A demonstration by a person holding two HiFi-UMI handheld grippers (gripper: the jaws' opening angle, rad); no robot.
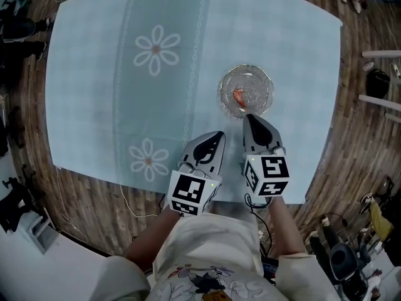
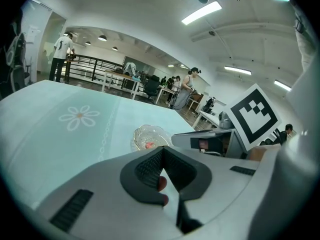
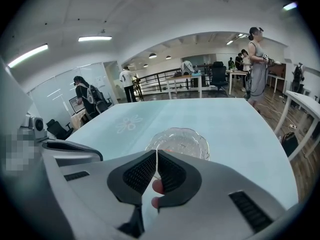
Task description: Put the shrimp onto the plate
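A small orange-pink shrimp (image 1: 239,96) lies curled inside a clear glass plate (image 1: 221,93) with a scalloped rim, a little left of the plate's middle. The plate sits on a pale blue tablecloth (image 1: 88,80), in the right half of the table and nearer the person than the far edge. The right gripper (image 1: 249,117) points at the plate, with its tip just at the near rim; its jaws are pressed together and grip nothing. The left gripper (image 1: 219,134) sits just beside it on the left, angled toward the plate, a little farther back. Its jaws also meet at the tip and are empty. Both grippers are held over the near edge of the table, and the marker cubes reach back toward the person's body. Two white daisy prints (image 1: 156,50) mark the cloth to the left of the plate, along a patterned stripe. Left of and beyond the plate the cloth is open surface as far as the table edges. Wooden floor (image 1: 354,143) surrounds the table, and the cloth's right edge is near the plate.
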